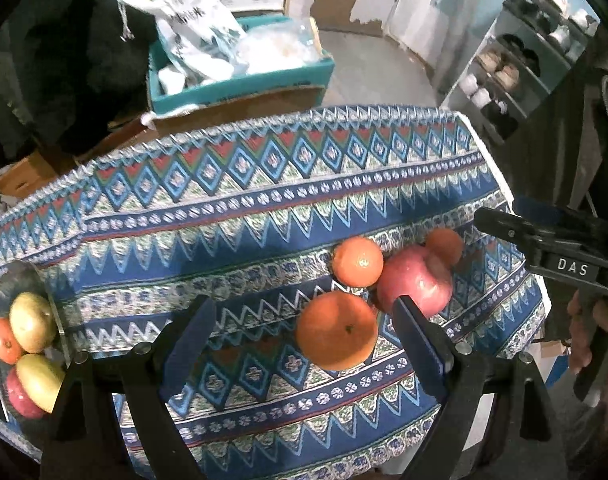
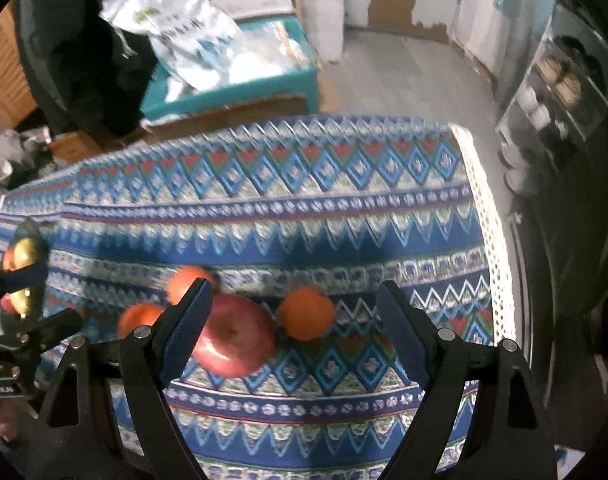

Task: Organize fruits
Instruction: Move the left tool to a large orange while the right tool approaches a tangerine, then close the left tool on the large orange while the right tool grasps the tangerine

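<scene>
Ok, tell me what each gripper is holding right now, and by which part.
Nothing is held. The left gripper and right gripper both hang open above the loose fruit; the red apple and nearest orange lie untouched on the tablecloth.

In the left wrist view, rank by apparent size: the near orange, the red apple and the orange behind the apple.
1. Near orange and red apple: look alike, and the orange is closer, so unsure.
2. Orange behind the apple: smallest, partly hidden.
</scene>
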Motion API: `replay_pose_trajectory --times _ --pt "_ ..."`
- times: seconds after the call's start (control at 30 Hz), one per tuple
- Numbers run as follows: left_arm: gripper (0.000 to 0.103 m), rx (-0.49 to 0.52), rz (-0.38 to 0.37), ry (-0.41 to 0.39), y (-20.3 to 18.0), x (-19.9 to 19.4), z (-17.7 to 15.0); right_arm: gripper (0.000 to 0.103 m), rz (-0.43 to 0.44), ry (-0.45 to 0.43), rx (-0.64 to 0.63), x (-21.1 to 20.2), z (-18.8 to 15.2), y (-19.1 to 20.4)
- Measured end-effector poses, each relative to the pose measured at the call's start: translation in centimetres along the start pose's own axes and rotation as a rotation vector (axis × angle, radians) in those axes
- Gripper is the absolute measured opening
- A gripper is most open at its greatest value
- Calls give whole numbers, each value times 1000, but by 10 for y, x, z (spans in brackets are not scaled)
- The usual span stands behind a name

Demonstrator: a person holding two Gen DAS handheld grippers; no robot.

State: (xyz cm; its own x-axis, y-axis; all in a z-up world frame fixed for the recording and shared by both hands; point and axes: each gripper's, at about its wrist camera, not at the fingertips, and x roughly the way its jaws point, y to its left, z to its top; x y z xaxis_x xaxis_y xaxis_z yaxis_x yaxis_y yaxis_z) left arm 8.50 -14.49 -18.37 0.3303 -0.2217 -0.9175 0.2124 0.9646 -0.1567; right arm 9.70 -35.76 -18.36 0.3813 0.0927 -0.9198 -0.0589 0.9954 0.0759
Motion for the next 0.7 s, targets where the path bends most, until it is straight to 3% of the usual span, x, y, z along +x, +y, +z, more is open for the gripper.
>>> replay_pose_trajectory --times 0.3,0.7 --pt "91 27 -9 62 -15 32 -6 84 -4 53 37 20 -8 -17" --pt "91 26 -22 128 -18 68 -15 79 98 155 171 57 -11 -31"
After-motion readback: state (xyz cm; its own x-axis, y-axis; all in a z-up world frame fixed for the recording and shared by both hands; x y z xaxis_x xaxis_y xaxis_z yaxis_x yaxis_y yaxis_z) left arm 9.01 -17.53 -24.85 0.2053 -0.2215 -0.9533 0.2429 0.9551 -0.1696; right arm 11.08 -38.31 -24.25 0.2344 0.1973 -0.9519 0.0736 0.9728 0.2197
